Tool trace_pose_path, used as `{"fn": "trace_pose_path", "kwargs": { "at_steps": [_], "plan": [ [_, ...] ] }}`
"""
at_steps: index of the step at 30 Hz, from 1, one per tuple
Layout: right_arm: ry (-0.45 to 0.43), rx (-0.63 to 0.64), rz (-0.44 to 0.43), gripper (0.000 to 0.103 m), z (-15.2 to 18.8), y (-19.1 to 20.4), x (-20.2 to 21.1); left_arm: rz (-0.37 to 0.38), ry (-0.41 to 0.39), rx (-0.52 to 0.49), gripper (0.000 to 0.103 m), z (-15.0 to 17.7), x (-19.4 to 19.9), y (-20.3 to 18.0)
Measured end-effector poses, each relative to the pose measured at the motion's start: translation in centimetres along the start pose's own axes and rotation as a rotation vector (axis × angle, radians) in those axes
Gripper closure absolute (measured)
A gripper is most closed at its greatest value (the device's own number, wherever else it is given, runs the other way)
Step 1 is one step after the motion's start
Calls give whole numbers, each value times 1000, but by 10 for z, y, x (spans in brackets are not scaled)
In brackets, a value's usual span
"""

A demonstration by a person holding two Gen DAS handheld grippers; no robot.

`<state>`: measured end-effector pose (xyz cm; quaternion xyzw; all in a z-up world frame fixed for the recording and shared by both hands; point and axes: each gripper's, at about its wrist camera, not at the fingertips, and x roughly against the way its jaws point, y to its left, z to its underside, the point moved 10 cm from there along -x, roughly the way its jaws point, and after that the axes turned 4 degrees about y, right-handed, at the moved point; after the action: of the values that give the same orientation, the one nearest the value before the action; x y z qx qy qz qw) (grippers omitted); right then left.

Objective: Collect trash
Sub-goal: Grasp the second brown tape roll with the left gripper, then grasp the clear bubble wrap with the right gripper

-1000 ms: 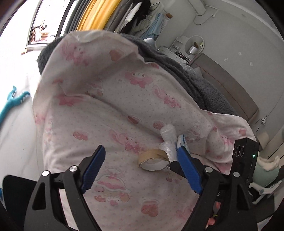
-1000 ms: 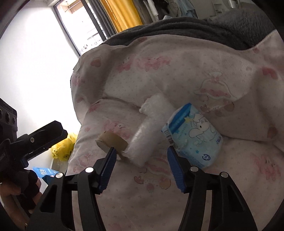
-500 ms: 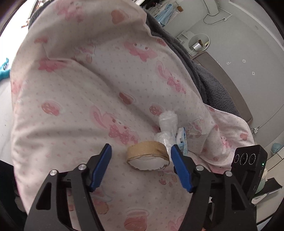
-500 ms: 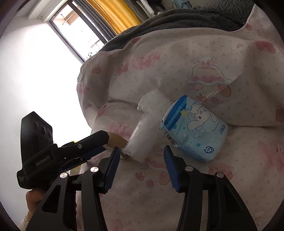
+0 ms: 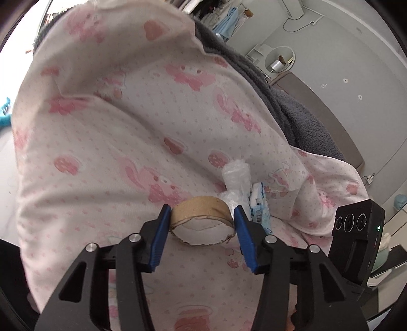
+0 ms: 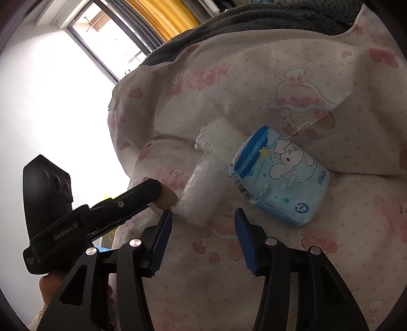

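A brown cardboard tape ring lies on a pink patterned blanket. My left gripper has its blue pads on both sides of the ring and touches it. Behind it lie a white bubble-wrap roll and a blue tissue pack. In the right wrist view the bubble-wrap roll lies just ahead of my open right gripper, with the blue tissue pack to its right. The left gripper there covers most of the ring.
A dark grey fleece blanket lies behind the pink one. A window with a yellow curtain is at the back. A grey headboard and a wall stand at the right.
My left gripper has moved forward and closed its pads onto the cardboard ring. My right gripper has moved slightly closer to the bubble-wrap roll and stays open.
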<state>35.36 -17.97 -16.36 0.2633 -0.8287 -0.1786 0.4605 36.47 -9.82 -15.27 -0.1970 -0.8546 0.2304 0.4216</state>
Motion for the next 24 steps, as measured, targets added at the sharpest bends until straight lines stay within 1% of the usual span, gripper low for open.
{"fn": "trace_pose_path", "kwargs": {
  "at_steps": [4, 9, 14, 20, 23, 24],
  "plan": [
    [-7, -1, 12, 51, -2, 1, 0, -41, -40, -29, 50, -6, 13, 4],
    [-8, 12, 30, 51, -5, 9, -7, -83, -63, -55, 50, -10, 28, 11],
    [-5, 30, 88, 51, -8, 12, -14, -131, -74, -97, 50, -12, 43, 17],
    [-21, 38, 150, 51, -15, 12, -19, -203, -77, -189, 49, -10, 61, 22],
    [-27, 37, 186, 58, -18, 11, -21, -223, -76, -210, 49, -9, 70, 29],
    [-27, 37, 200, 61, -18, 10, -21, -225, -76, -210, 49, -8, 74, 32]
  ]
}}
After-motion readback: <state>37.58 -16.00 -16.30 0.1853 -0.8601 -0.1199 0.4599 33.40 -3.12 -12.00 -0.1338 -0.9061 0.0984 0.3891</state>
